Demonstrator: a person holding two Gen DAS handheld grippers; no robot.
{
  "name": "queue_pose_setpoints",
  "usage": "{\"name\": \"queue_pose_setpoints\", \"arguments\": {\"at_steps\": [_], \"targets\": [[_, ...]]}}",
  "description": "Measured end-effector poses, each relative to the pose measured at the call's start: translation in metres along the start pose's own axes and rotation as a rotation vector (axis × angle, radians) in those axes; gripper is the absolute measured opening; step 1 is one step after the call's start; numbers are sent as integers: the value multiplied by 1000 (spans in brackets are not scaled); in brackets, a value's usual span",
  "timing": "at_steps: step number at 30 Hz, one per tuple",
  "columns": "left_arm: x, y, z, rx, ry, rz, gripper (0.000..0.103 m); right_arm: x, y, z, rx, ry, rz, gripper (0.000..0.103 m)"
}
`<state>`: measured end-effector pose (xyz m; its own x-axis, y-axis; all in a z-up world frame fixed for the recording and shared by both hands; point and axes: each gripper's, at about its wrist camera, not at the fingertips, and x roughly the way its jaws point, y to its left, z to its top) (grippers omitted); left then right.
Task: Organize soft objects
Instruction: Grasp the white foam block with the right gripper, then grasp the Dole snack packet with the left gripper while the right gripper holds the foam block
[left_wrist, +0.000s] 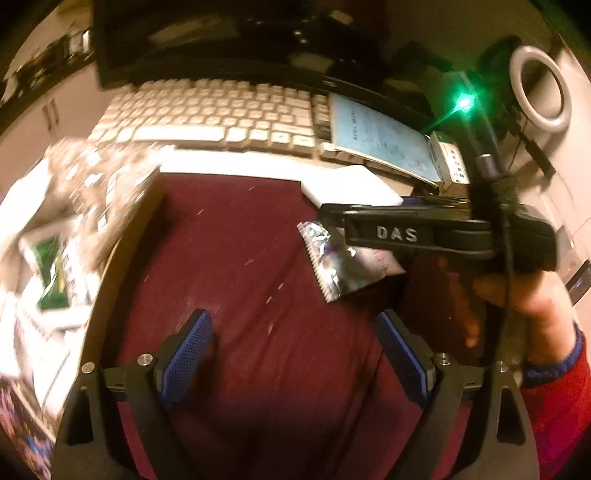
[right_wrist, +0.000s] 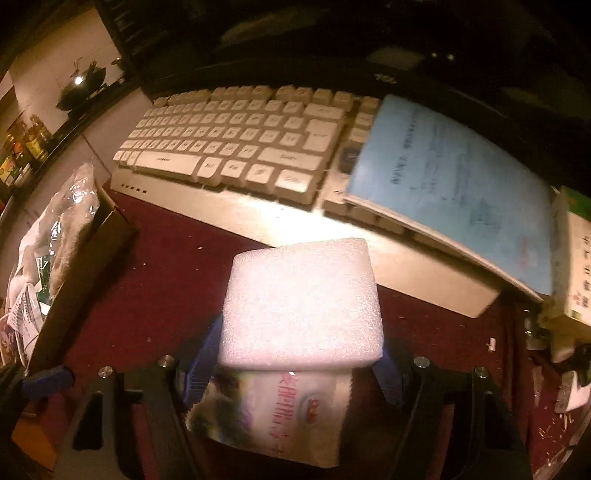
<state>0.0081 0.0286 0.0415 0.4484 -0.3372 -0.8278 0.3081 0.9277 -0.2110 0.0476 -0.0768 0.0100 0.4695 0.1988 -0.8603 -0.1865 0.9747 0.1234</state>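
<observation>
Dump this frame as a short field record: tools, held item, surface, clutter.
left tool: open, empty, over the maroon mat
right tool: shut on foil packet
foam block: white, just ahead of the right tool, contact unclear
keyboard: white, behind the mat
blue booklet: lying over the keyboard's right end
box: dark, at left, holds plastic bags

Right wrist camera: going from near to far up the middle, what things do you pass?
Shiny packet → white foam block → white keyboard → dark screen.
</observation>
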Motion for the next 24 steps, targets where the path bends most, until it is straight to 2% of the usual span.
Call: {"name": "queue_pose_setpoints", "arguments": {"at_steps": [5, 9, 15, 19, 22, 24], "targets": [[19, -23, 19, 91, 12, 1, 90, -28, -31, -10, 74, -44, -7, 78], [35, -37, 32, 88, 17, -20, 90, -44, -56, -20, 150, -64, -33, 78], [62, -55, 36, 84, 37, -9, 90, -62, -89, -32, 236, -72, -54, 78], [74, -59, 37, 98, 26, 53, 91, -69, -94, -37, 251, -80, -57, 78], [75, -57, 36, 108, 11, 59, 91, -75, -98, -41, 259, -89, -48, 78], [72, -57, 33, 125, 4, 57, 82, -74, -93, -40, 260, -94, -38, 79]]}}
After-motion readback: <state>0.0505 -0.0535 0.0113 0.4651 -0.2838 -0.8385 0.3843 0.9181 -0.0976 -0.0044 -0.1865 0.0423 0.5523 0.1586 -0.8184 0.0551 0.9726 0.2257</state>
